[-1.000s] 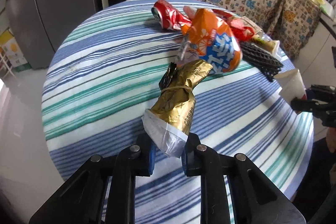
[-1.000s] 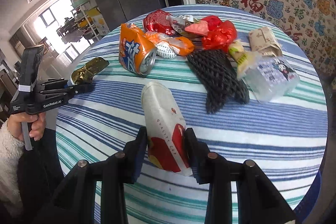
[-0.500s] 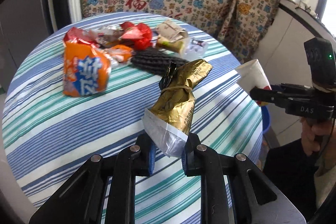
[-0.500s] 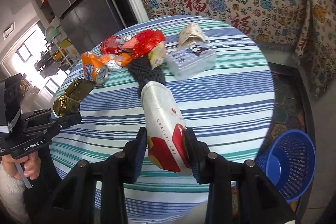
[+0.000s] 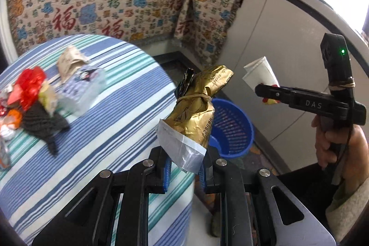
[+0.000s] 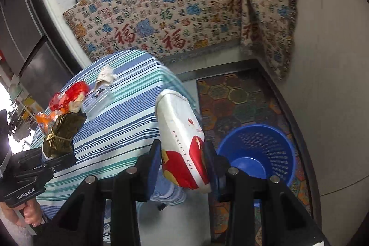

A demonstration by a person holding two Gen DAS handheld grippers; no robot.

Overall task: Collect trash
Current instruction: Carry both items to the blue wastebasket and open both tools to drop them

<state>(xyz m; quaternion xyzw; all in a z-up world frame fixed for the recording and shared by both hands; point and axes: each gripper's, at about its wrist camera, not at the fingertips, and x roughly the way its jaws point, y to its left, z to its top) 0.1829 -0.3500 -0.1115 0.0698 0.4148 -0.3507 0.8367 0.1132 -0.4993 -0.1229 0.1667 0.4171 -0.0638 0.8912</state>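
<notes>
Left wrist view: my left gripper is clamped on the gold foil bag, pinched at its white bottom end so the bag stands up and forward from the pads. Just beyond and below it, past the table edge, sits the blue basket on the floor. Ahead to the right, my right gripper carries the paper cup. Off to the left on the table lie a red wrapper, a black mesh sleeve, a clear plastic pack and a crumpled paper bag. So I judge the task partly done: two pieces are in hand and not yet dropped, and a pile is left.

Right wrist view: my right gripper is closed on the paper cup, gripped near its red base, flattened rim pointing away. The blue basket lies just right of and below the gripper, and looks empty as far as I can see inside. My left gripper with the gold foil bag is well to the left, over the table.

Room: the floor around the basket is open, with a patterned mat under it and a grey cabinet wall close behind. The table rim is my nearest edge, and both grippers heading for one basket mouth could crowd each other.
</notes>
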